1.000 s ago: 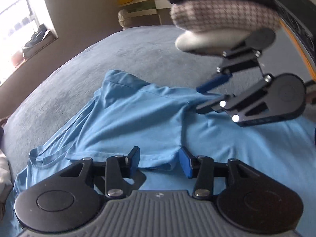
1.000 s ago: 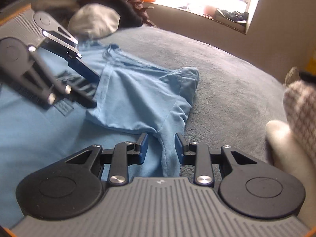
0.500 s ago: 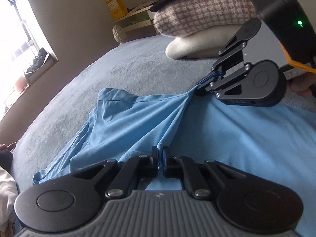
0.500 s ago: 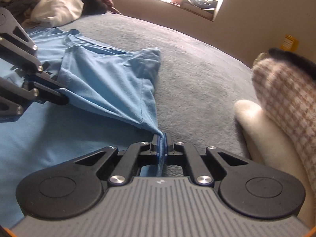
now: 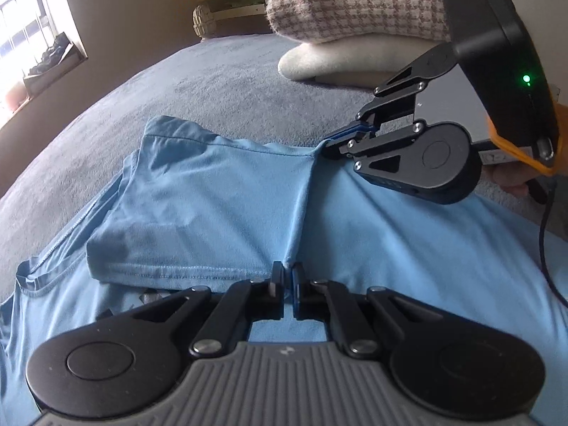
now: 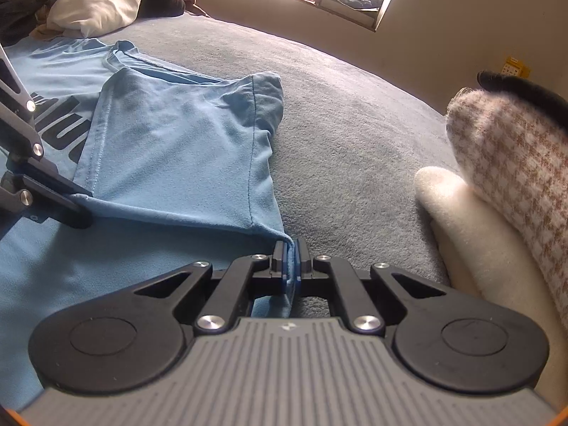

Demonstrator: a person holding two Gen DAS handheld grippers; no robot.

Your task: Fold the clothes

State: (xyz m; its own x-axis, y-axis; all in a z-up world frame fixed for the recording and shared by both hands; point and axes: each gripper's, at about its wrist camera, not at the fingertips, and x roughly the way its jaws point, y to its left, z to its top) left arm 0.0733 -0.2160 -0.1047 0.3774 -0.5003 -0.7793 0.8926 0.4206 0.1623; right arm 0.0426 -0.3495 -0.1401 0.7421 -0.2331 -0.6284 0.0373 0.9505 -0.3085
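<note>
Now both the left gripper (image 5: 287, 272) and right gripper (image 6: 290, 248) pinch the creased blue T-shirt's (image 5: 213, 191) folded sleeve.

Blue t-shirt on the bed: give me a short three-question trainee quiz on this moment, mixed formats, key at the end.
1. True or false: both the left gripper and the right gripper have their jaws shut on the blue t-shirt.
2. Multiple choice: what rests directly on the white folded garment? A) a houndstooth garment B) a yellow box C) a pair of shoes
3. Fill in: the sleeve is folded across the shirt's ____ side, over dark lettering.

Key: 1 true; 2 A, the houndstooth garment; 3 printed (front).
</note>
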